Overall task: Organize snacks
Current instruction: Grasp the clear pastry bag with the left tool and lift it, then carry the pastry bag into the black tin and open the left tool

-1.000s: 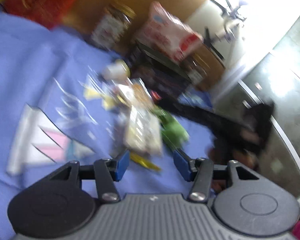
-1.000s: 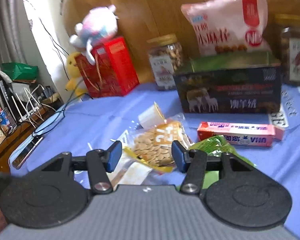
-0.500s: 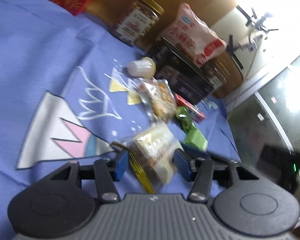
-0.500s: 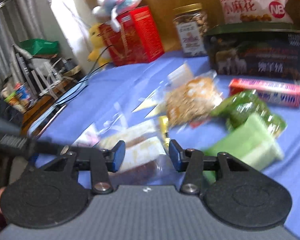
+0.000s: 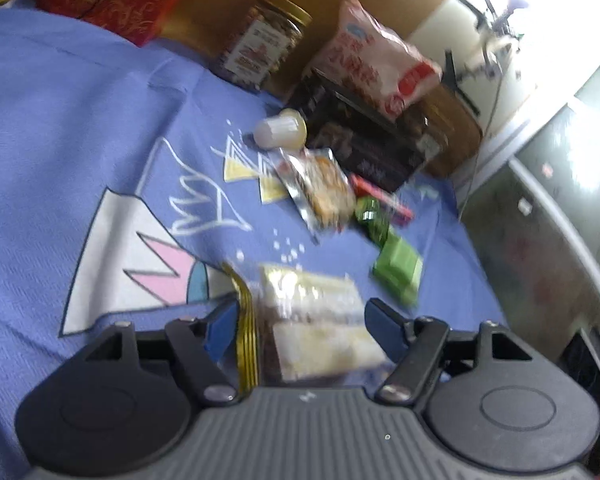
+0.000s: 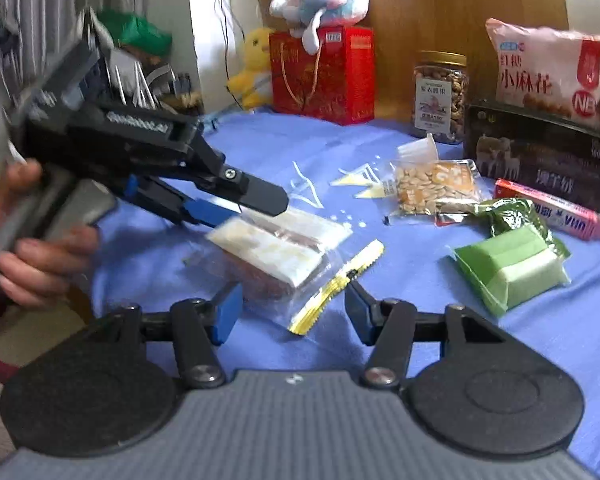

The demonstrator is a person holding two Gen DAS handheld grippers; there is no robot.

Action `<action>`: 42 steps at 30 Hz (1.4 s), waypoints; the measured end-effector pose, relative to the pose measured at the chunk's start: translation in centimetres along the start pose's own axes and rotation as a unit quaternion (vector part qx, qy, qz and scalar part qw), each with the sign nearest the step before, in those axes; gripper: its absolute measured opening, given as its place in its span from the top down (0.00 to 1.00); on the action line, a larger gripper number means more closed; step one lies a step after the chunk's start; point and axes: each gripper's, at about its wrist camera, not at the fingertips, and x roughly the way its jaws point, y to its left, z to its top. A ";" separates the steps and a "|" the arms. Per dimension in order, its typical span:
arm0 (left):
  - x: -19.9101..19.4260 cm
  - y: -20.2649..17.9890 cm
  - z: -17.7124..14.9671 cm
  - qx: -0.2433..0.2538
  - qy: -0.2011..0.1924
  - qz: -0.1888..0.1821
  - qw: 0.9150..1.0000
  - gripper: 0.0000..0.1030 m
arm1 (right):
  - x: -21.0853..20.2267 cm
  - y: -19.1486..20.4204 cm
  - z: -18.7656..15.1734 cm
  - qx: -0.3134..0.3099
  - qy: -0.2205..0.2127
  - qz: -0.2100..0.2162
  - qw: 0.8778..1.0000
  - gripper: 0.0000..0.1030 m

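A clear-wrapped cake package with a gold sealed edge lies on the blue cloth. It sits between the fingers of my left gripper, whose jaws are opening; the pads stand off the wrapper. In the right wrist view, the left gripper reaches in from the left over the same package, with a person's hand holding it. My right gripper hovers at the package's near corner with its jaws opening, and only the gold edge lies between its fingers, untouched.
A green wrapped cake, a green foil packet, a peanut packet, a pink candy box and a jelly cup lie to the right. Behind them stand a nut jar, dark box, pink bag and red gift bag.
The left gripper's jaws have spread wider around the cake package. The right gripper has swung left and rolled, from the peanut packet to the package; the left gripper now shows in its view.
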 end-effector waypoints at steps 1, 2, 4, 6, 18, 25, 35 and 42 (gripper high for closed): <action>-0.1 -0.4 -0.3 0.014 -0.001 0.006 1.000 0.32 | 0.7 0.1 -0.1 -0.005 0.008 -0.006 1.000 0.42; -0.1 -0.8 -0.6 0.029 -0.002 0.012 0.999 0.32 | 0.9 0.3 -0.2 -0.012 -0.001 -0.013 1.000 0.41; -0.1 -1.5 -1.2 0.054 -0.005 0.028 0.998 0.33 | 1.4 0.6 -0.5 -0.022 -0.006 -0.019 1.000 0.41; 0.0 -2.2 -1.5 0.066 -0.010 0.037 0.997 0.33 | 1.5 0.7 -0.7 -0.022 -0.011 -0.021 0.999 0.41; 1.8 -5.4 -1.4 0.091 -0.003 0.004 0.996 0.43 | -0.9 1.3 -1.9 -0.005 -0.041 -0.077 0.996 0.51; 3.2 -8.5 -0.6 0.127 -0.002 -0.011 0.992 0.43 | -2.7 0.5 -2.1 0.008 -0.066 -0.125 0.990 0.51; 4.9 -11.7 0.6 0.164 0.001 -0.024 0.986 0.43 | -4.3 -1.1 -2.0 0.024 -0.095 -0.165 0.981 0.51; 6.1 -13.3 1.7 0.182 0.002 -0.028 0.983 0.43 | -4.8 -2.4 -1.7 0.032 -0.108 -0.183 0.977 0.51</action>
